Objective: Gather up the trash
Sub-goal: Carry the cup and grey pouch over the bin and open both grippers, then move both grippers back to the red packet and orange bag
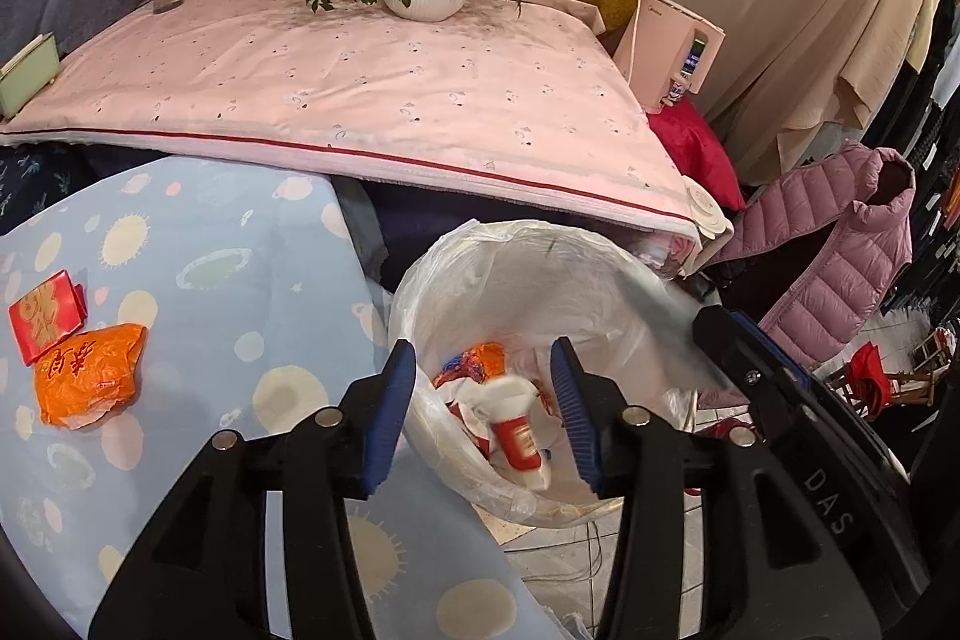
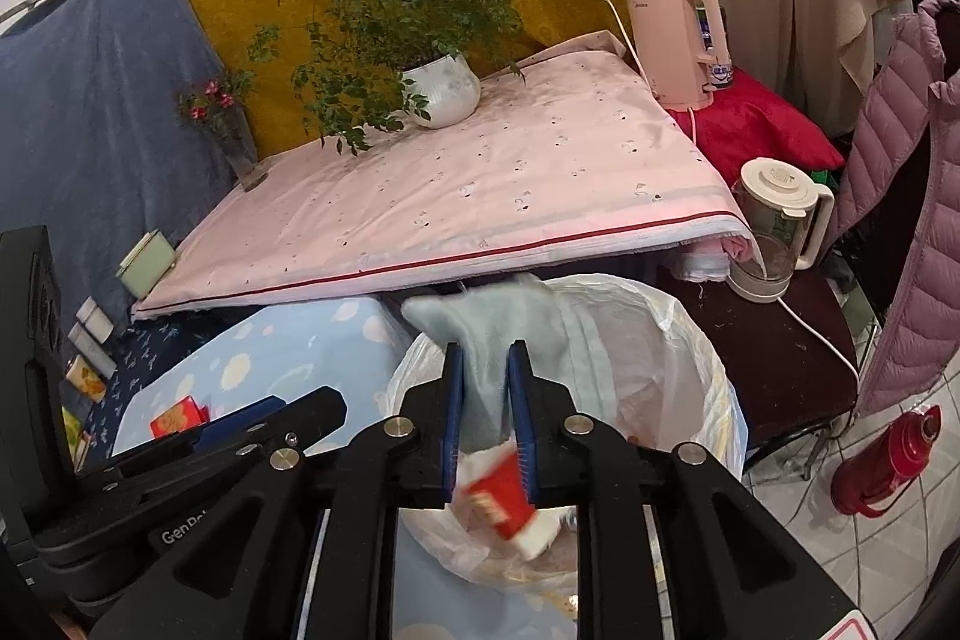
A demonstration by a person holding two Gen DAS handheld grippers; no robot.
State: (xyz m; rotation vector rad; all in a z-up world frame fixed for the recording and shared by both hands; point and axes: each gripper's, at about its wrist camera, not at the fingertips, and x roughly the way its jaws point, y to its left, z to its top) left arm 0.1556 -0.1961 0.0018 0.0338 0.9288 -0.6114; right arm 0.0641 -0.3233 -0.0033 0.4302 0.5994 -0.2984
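Left claw (image 1: 483, 403) stands released over the white plastic-lined trash bin (image 1: 474, 250); a red-and-white paper cup (image 1: 519, 445) lies inside. Right claw (image 2: 486, 421) grasps a pale blue cloth (image 2: 486, 322) above the bin. Risk: cloth snagging the rim, dragging the liner

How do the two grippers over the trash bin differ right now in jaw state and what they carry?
The left gripper stands with its jaws wide apart and nothing between them; the right gripper has narrow jaws with a pale grey-green cloth between them. A blurred red and white packet lies below the left gripper; the cloth hangs at the right one. Both are over the lined trash bin.
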